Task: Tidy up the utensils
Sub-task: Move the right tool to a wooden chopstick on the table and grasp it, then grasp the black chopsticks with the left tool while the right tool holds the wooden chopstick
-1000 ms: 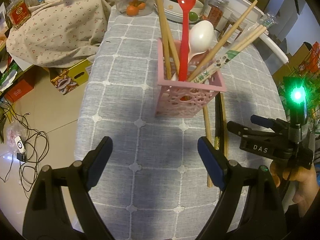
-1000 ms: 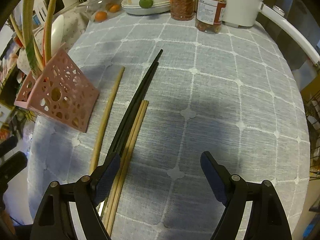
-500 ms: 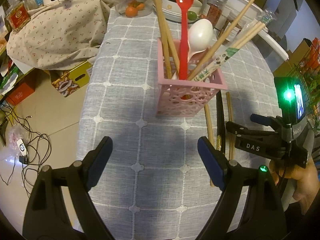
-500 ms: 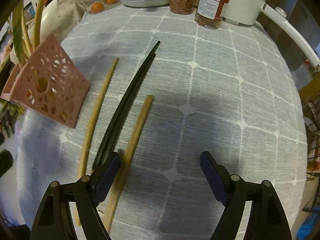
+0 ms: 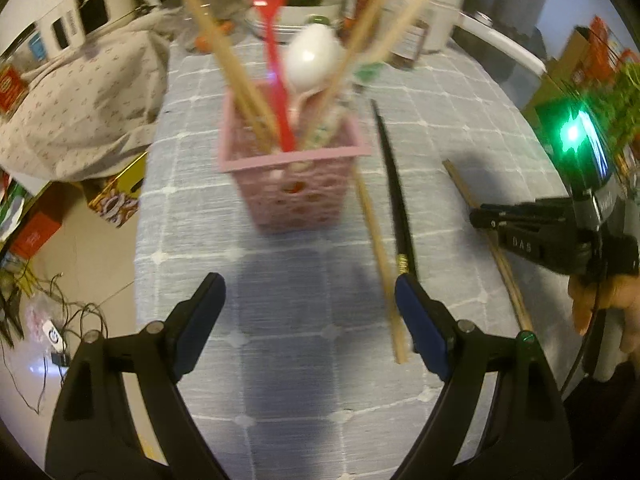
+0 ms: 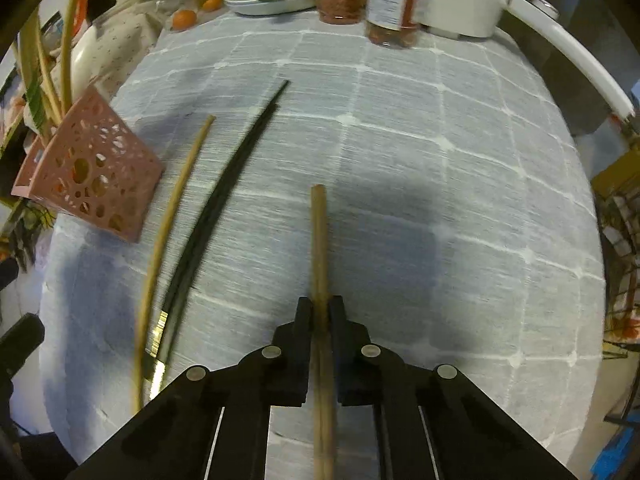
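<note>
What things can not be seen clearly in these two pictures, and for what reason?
- Wooden chopsticks in the right gripper: whether one stick or two, blurred; the near end is cut off by the right wrist view's bottom edge.
- Pink holder: its contents smeared by motion blur in the left wrist view.
- Black chopsticks: the near end is hidden behind a finger of the left gripper.
- Jar: label unreadable, blurred.
</note>
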Motion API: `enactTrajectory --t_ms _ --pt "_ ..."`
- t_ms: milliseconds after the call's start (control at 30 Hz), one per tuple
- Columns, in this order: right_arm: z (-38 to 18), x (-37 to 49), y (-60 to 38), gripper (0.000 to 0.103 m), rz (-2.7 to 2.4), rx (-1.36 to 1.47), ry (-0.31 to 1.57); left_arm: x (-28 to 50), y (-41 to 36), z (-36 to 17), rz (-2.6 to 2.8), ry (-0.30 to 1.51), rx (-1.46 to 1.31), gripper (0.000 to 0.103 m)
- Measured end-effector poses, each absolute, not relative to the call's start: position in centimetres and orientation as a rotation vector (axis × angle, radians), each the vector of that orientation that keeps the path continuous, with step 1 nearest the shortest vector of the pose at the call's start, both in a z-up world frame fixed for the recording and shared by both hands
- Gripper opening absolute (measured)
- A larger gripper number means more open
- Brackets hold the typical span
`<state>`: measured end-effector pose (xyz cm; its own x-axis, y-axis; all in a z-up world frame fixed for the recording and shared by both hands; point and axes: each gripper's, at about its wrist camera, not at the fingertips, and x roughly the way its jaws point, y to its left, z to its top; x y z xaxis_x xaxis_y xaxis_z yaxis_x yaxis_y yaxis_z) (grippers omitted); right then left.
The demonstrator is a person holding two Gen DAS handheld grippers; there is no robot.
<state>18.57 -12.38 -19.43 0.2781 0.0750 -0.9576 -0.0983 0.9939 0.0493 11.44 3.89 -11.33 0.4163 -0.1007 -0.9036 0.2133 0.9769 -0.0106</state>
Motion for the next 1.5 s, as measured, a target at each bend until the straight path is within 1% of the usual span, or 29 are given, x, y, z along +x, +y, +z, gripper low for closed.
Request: enactTrajectory --t_ms 67,100,133,167,233,300,433,567,800,1200,1500 --pt "-19.3 18.3 -13.5 0.008 0.110 -0.011 1.284 11.3 2.8 -11.6 -0.238 1.128 0.119 0.086" --pt "-19.1 18.1 -14.2 0.008 0.108 0.001 1.282 11.3 2.2 -11.7 -0.260 1.123 0.117 0.081" --pt "-18.9 17.9 -14.8 0.008 0.106 0.012 1.279 11.4 1.6 -11.9 -0.278 1.120 0.116 0.073" --pt "-18.9 18.0 -15.3 0.008 0.107 0.021 1.276 11.5 1.0 -12.1 -0.294 1.122 0.120 0.068" --pt "-18.5 17.8 -16.7 0.008 0.110 0.046 1.268 12.0 -0.1 -12.6 -0.321 1.132 0.113 0.045" --pt "-18.2 17.7 -17.7 0.008 0.115 0.062 1.260 12.3 -1.1 -12.9 -0.361 1.141 0.093 0.035" --pt "-17.5 16.3 -19.0 0.008 0.123 0.093 1.254 13.1 -3.4 -13.8 -0.406 1.113 0.126 0.029" --pt "-17.1 15.0 -20.2 0.008 0.123 0.119 1.255 13.7 -4.1 -14.7 -0.401 1.084 0.155 0.029" --pt "-16.6 14.3 -21.5 0.008 0.134 0.139 1.250 14.6 -4.6 -16.4 -0.372 1.103 0.153 0.028" --pt "-16.9 14.3 -22.1 0.008 0.136 0.171 1.259 16.1 -5.6 -17.2 -0.348 1.104 0.176 0.028" --pt "-16.8 14.5 -22.9 0.008 0.129 0.190 1.255 18.7 -7.4 -17.3 -0.286 1.106 0.208 0.028"
